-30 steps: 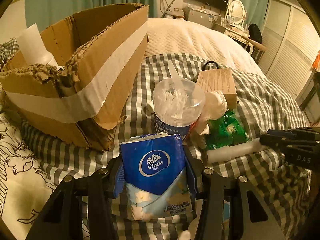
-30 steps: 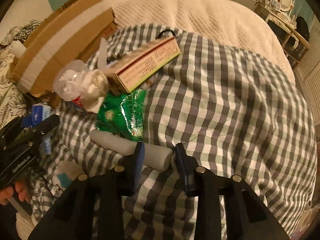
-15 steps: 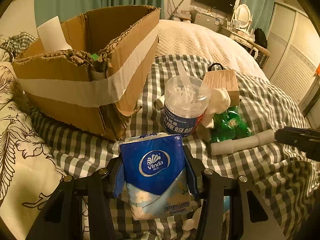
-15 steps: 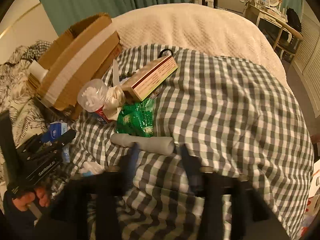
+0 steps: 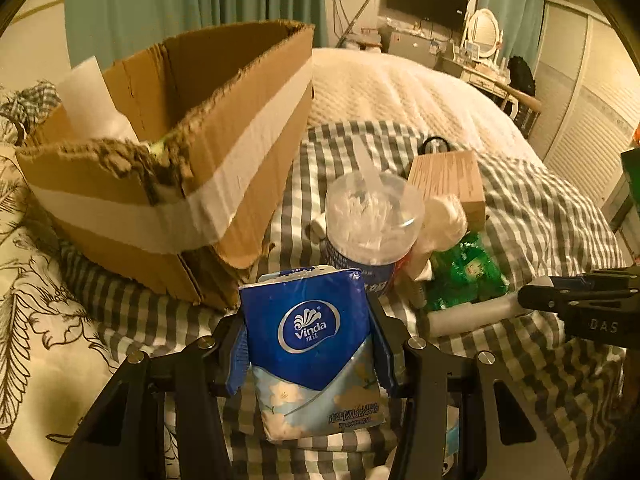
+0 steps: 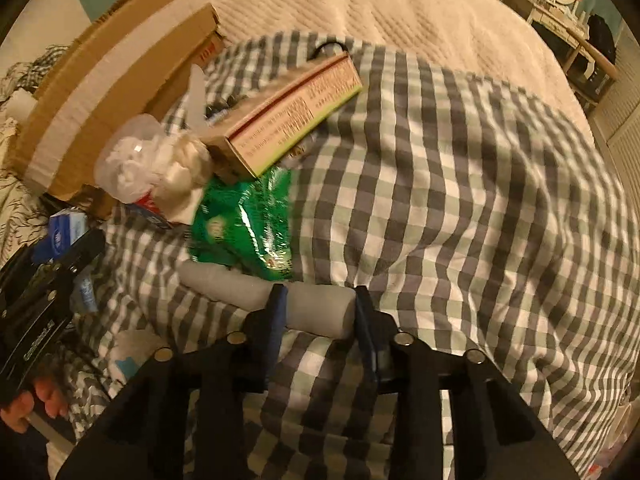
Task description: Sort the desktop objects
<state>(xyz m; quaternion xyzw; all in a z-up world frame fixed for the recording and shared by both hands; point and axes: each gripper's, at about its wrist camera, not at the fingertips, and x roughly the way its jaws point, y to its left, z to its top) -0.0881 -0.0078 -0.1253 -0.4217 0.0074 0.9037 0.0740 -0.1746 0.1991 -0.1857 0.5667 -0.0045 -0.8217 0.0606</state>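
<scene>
1. Tissue pack (image 5: 310, 356), blue with a white logo, stands upright between the jaws of the left gripper (image 5: 308, 354), which are clamped on its two sides above the checked blanket (image 6: 460, 200).
2. Right gripper (image 6: 320, 320) straddles the right end of a grey roll (image 6: 276, 300) lying flat on that blanket; its jaws are closing with the roll between them, the blue pads at or very near its surface.
3. Just behind the roll lies a crumpled green bag (image 6: 244, 224).
4. Left of the bag stands a clear tub of cotton swabs (image 5: 372, 216), with a wad of white paper (image 5: 440, 220) leaning on its side.
5. Behind these a tan printed carton (image 6: 292, 120) lies tilted, one end resting on the heap.
6. Further left, a torn cardboard box (image 5: 180, 176) banded with pale tape sits open on the bed, just beside the tub.
7. Beyond everything stretches a cream quilted cover (image 6: 380, 8).
</scene>
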